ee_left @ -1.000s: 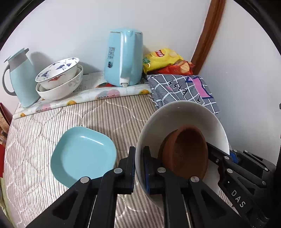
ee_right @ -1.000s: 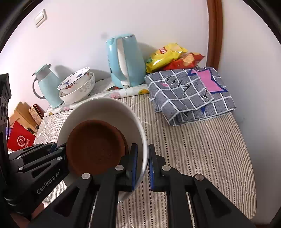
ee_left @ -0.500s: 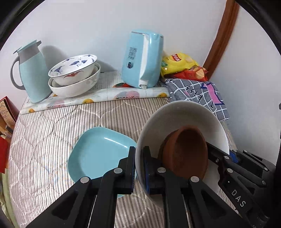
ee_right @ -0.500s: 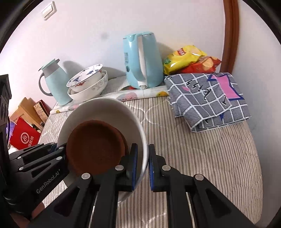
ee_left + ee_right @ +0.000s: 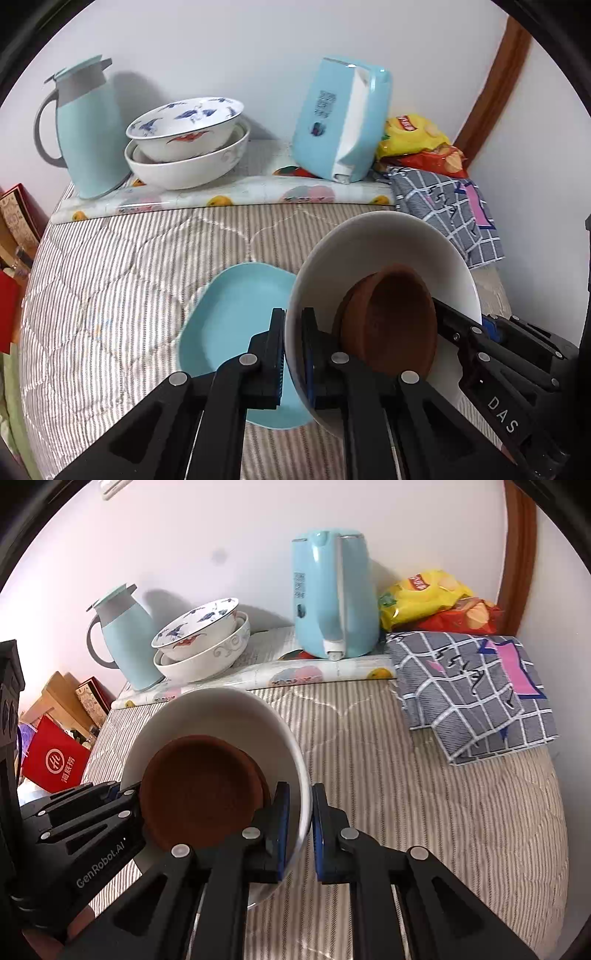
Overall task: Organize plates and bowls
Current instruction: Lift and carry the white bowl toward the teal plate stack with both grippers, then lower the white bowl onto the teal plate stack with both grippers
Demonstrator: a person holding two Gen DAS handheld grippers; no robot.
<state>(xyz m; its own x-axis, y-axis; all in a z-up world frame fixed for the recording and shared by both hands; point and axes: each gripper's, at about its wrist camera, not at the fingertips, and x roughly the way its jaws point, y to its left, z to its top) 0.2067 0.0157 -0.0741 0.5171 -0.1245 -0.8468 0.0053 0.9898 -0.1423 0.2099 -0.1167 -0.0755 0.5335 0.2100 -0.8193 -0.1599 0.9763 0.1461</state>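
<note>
The left gripper (image 5: 293,354) clamps one side of the rim of a large white ceramic bowl (image 5: 373,251), and the right gripper (image 5: 300,830) clamps the opposite side, so the bowl hangs tilted between them above the striped quilted bed (image 5: 122,280). A brown clay bowl (image 5: 395,321) lies inside the white one. A pale blue squarish plate (image 5: 236,310) lies on the bed just beside and partly under the bowl's left edge.

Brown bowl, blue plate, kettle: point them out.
brown bowl (image 5: 201,790): right wrist view, inner bottom.
blue plate (image 5: 236,314): left wrist view, flat centre.
kettle (image 5: 317,590): right wrist view, side of body.
</note>
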